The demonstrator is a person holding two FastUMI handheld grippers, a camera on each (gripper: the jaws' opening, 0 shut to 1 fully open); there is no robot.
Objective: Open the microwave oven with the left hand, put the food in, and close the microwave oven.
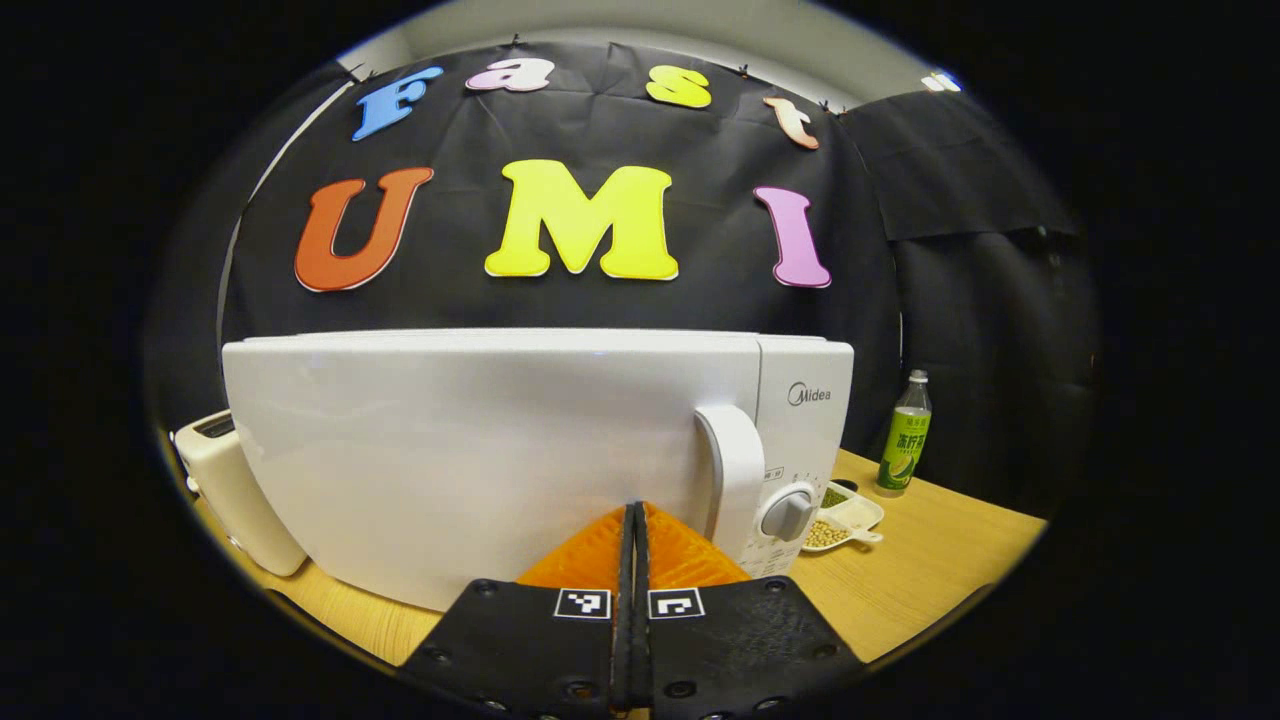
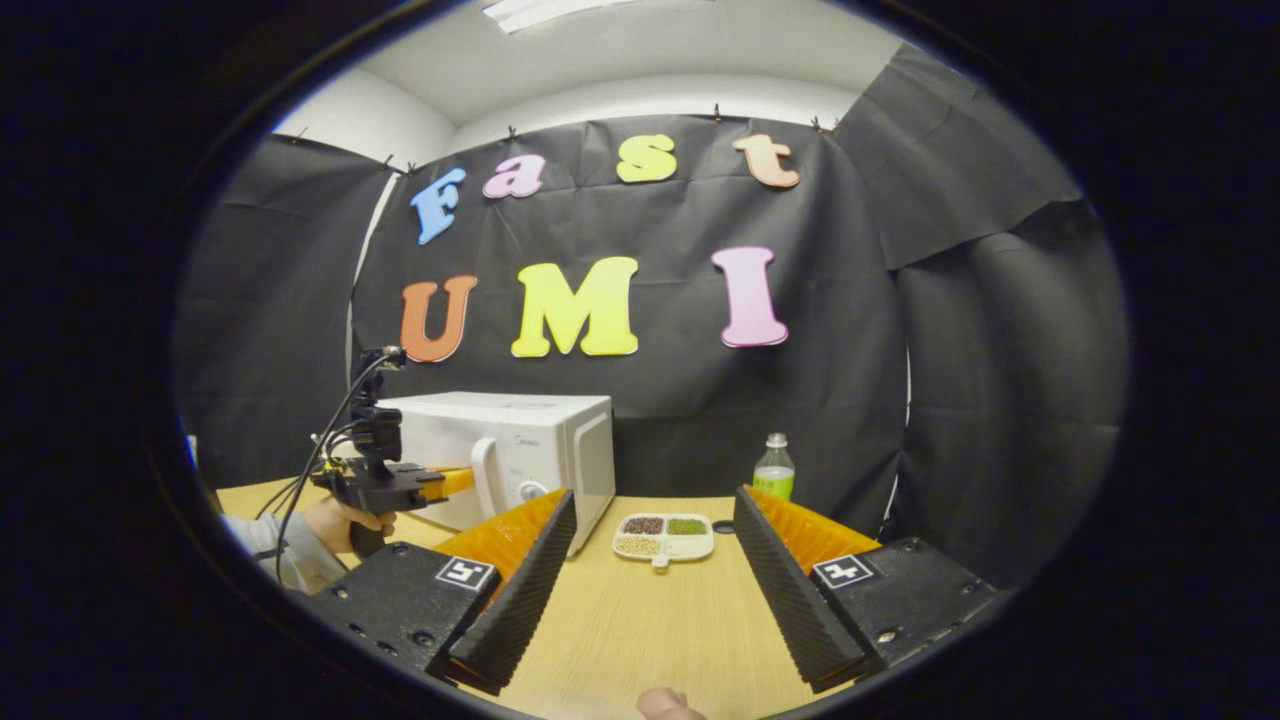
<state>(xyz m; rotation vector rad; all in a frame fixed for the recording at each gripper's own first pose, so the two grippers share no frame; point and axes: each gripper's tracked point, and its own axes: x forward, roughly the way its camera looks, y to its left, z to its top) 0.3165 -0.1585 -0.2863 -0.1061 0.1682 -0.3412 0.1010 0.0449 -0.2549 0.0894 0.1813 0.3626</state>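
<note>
Here, a pale wooden table [image 2: 640, 620] stands in a booth walled with black cloth, under a white ceiling with a light panel [image 2: 540, 12] at the top edge of the right gripper view. The microwave oven [image 1: 520, 450], white with its door closed, sits at the table's back left; its vertical handle [image 1: 735, 475] and round dial [image 1: 790, 512] lie on the door's right side. Just right of it rests the food, a white divided tray of beans [image 2: 664, 535], and farther back a green-labelled bottle [image 2: 773, 468] stands near the wall. A cream toaster [image 1: 230, 490] is partly hidden behind the oven's left edge. The left gripper [image 1: 632, 560] points at the oven door with its fingers pressed together, holding nothing; the right gripper view shows it held by a hand [image 2: 335, 522] in a grey sleeve. The right gripper [image 2: 650, 590] hovers over the table, fingers spread wide. A blurred fingertip [image 2: 668, 705] is cut off at the lower edge.
</note>
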